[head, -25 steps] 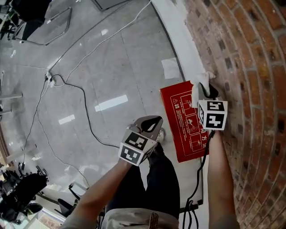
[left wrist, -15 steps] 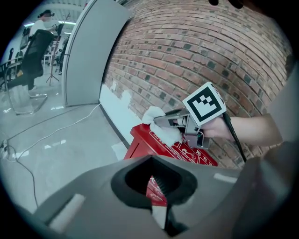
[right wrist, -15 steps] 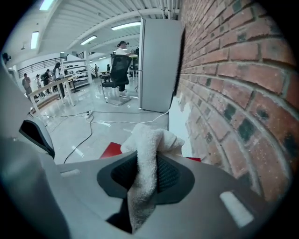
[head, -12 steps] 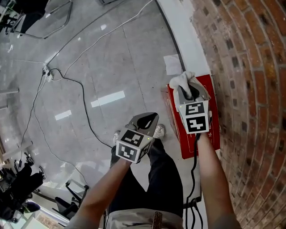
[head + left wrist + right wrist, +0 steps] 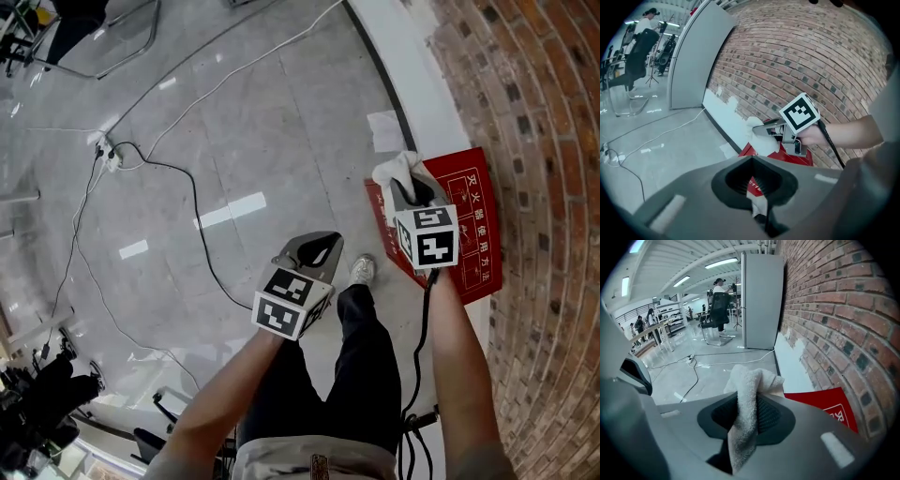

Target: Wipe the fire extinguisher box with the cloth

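Grey polished floor (image 5: 234, 141) along brick wall (image 5: 544, 112). Fire extinguisher box (image 5: 473, 234): red, flat-faced, white printed characters, at the wall's foot. Cloth (image 5: 394, 171): white terry, bunched, clamped in right gripper (image 5: 408, 187) over box's corner. Left gripper (image 5: 314, 248): jaws together, empty, off the box.

Fire extinguisher box (image 5: 476, 246): side away from the wall covered by right gripper (image 5: 409, 187) and cloth (image 5: 394, 170); white print too small to read. Right gripper view: only 1 red corner of box clear of the jaws. Far people (image 5: 650, 316) too small to make out.
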Motion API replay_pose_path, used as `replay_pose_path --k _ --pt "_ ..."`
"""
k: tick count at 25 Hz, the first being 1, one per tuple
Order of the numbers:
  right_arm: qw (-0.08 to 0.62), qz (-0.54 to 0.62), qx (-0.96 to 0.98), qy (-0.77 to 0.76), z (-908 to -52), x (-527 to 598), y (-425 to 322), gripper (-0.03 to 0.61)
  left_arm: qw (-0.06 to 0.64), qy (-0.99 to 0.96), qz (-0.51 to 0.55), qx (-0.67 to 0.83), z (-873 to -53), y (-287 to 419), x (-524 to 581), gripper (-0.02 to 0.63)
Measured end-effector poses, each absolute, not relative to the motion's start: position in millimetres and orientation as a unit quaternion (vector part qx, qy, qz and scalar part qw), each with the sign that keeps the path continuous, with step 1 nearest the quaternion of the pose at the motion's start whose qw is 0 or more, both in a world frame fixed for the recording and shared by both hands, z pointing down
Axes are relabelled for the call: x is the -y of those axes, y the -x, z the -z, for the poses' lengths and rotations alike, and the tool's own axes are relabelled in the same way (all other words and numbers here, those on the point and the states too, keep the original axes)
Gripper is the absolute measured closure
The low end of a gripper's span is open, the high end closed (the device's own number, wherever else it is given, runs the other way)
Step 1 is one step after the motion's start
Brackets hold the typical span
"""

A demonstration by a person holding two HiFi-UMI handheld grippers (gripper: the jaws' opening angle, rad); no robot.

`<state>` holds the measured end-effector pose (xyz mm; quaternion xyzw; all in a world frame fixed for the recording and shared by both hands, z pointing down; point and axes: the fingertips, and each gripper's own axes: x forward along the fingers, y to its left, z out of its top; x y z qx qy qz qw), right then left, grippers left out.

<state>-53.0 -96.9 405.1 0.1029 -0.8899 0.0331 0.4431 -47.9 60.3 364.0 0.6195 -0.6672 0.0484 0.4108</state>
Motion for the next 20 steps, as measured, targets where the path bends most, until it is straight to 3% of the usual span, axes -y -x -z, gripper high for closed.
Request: replay_pose_path --k 10,20 --pt "0.421 -0.097 0.89 -0.145 -408.1 -11.1 34.5 0.463 0.414 -0.678 -0.087 0.601 -380.4 63.8 -124.5 0.614" --pt "0.397 -0.161 0.876 -0.22 -412.5 -44.5 -75.8 0.463 0.408 -0.724 -0.116 0.544 -389.0 -10.8 -121.3 0.614"
